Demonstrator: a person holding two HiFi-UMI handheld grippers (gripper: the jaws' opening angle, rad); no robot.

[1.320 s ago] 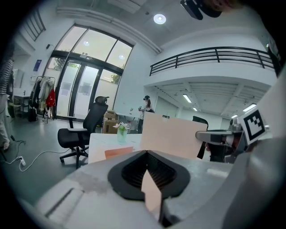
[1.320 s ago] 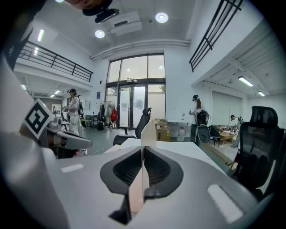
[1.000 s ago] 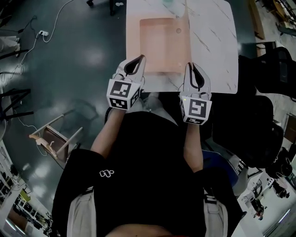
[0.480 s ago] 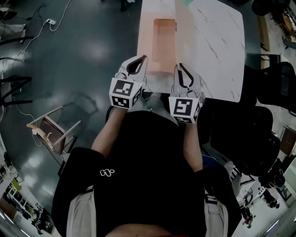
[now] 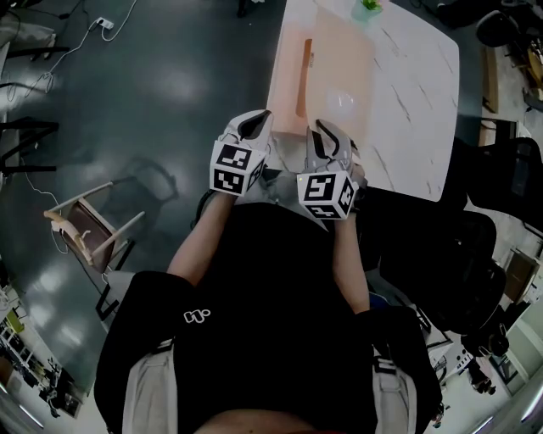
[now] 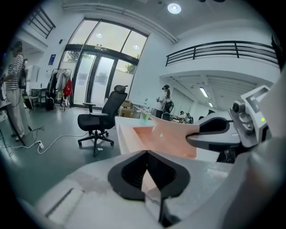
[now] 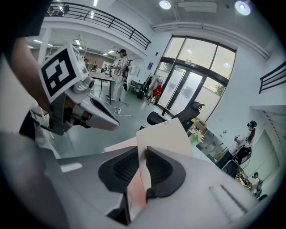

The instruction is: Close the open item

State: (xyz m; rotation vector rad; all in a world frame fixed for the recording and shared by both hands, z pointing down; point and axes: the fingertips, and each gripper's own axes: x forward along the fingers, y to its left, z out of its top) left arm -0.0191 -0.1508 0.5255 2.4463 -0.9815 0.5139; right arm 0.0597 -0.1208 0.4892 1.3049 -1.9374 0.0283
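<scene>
A flat pink box lies on the white marbled table at twelve o'clock from the person, along the table's nine o'clock side. Its lid is tilted low over it, leaving only the orange wall on the box's nine o'clock side uncovered. The left gripper sits at the box's near corner, at about seven o'clock of the box. In the left gripper view its jaws are drawn together on a thin, pale pink edge of the box. The right gripper is at the lid's six o'clock edge, just beside the left one. In the right gripper view its jaws stand narrowly apart and are opening, with the lid's card edge standing in the slim gap between them. A small green plant stands at the table's twelve o'clock end, just past the box.
</scene>
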